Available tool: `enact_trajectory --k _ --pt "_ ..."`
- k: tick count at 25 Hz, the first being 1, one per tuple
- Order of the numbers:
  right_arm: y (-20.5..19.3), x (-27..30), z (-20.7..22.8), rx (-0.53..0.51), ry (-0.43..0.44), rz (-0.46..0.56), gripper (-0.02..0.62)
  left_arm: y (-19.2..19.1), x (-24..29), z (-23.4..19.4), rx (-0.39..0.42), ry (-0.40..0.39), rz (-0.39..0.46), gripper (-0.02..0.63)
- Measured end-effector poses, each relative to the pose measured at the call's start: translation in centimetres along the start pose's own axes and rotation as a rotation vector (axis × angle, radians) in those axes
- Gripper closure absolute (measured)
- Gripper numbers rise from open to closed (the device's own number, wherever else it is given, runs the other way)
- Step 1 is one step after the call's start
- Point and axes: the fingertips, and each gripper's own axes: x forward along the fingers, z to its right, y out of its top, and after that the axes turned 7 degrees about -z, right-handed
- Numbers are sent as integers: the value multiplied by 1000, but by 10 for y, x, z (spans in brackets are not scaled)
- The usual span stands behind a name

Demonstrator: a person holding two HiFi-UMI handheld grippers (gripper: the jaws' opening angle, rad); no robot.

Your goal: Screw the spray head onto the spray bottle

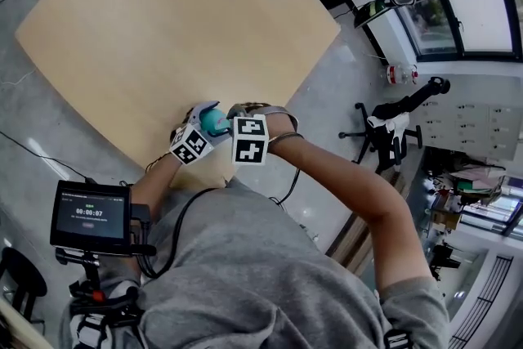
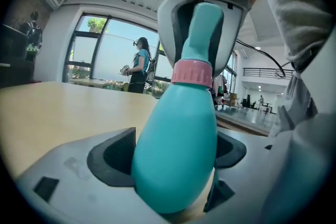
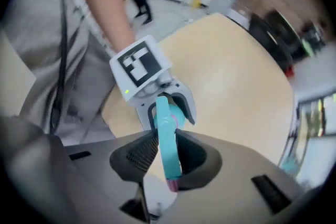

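The left claw (image 2: 173,157) pinches the belly of the teal spray bottle (image 2: 181,128). The right claw (image 3: 167,152), pointing down from above, clamps the spray head (image 3: 164,123) on the bottle's neck.

The right gripper (image 3: 166,140) points down at a pale wooden table (image 3: 231,71), its 2 dark pads (image 3: 137,152) closed against a teal spray head (image 3: 169,161) whose pink nozzle tip (image 3: 171,184) lies nearest the camera. Beyond, a pink collar (image 3: 169,122) meets a teal spray bottle (image 3: 178,114) held between the jaws of the left gripper (image 3: 167,112), which bears 1 marker cube (image 3: 137,66)
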Motion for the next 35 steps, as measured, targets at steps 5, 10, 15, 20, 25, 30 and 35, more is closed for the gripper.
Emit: enact_trajectory --k 5,10,15,20,25,30,35 --pt "7 -5 1 754 233 206 489 2 -5 -14 -102 186 30 216" --pt "10 -4 3 1132 264 436 488 -3 -11 -22 -158 323 24 216" --pt "10 -33 -10 805 287 510 485 -1 -7 -12 -94 141 26 216" --pt "4 -69 -13 -48 -50 392 393 -3 -17 3 25 -203 -33 216" --pt "-9 -74 -9 -581 -134 177 390 -13 -24 13 122 -330 -99 215" --pt "-13 -72 21 -914 -264 60 390 -12 -27 12 126 -352 -104 212" --pt "22 -50 -6 -1242 -251 70 390 -13 -27 13 145 -392 -126 209"
